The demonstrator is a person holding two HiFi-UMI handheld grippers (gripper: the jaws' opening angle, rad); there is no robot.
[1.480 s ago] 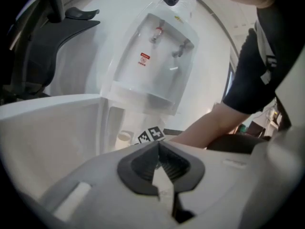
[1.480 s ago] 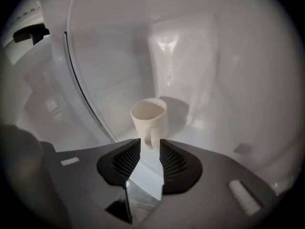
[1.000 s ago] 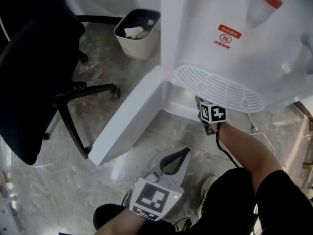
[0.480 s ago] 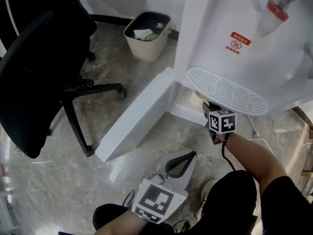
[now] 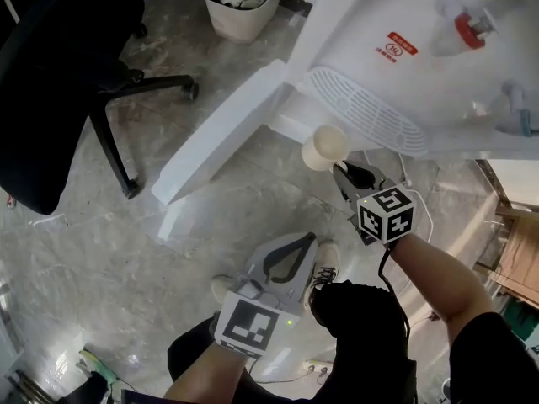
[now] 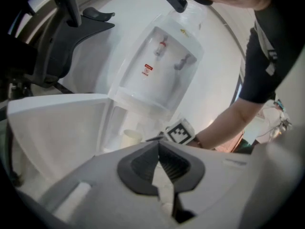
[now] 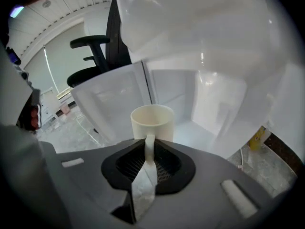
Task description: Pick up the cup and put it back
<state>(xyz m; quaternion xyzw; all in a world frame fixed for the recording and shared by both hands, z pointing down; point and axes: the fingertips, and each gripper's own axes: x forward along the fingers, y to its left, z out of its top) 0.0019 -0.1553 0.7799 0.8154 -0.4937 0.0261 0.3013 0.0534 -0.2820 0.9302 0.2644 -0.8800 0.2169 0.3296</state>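
A cream cup (image 5: 324, 147) hangs in the air in front of the white water dispenser's open lower cabinet (image 5: 290, 116). My right gripper (image 5: 338, 168) is shut on the cup's handle (image 7: 149, 149); its jaws have just been closing on it. In the right gripper view the cup (image 7: 152, 122) stands upright just beyond the jaws. My left gripper (image 5: 312, 239) is lower and nearer to me, shut with nothing in it. The left gripper view shows that gripper (image 6: 158, 144) pointing toward the dispenser, with the cup (image 6: 131, 137) ahead.
The water dispenser (image 5: 404, 23) with a grilled drip tray (image 5: 362, 112) fills the upper right. Its cabinet door (image 5: 227, 133) swings open to the left. A black office chair (image 5: 59, 66) and a waste bin (image 5: 240, 2) stand on the marble floor.
My right gripper has drawn back out from under the drip tray and risen, bringing the cup out into view. The left gripper has lifted a little.
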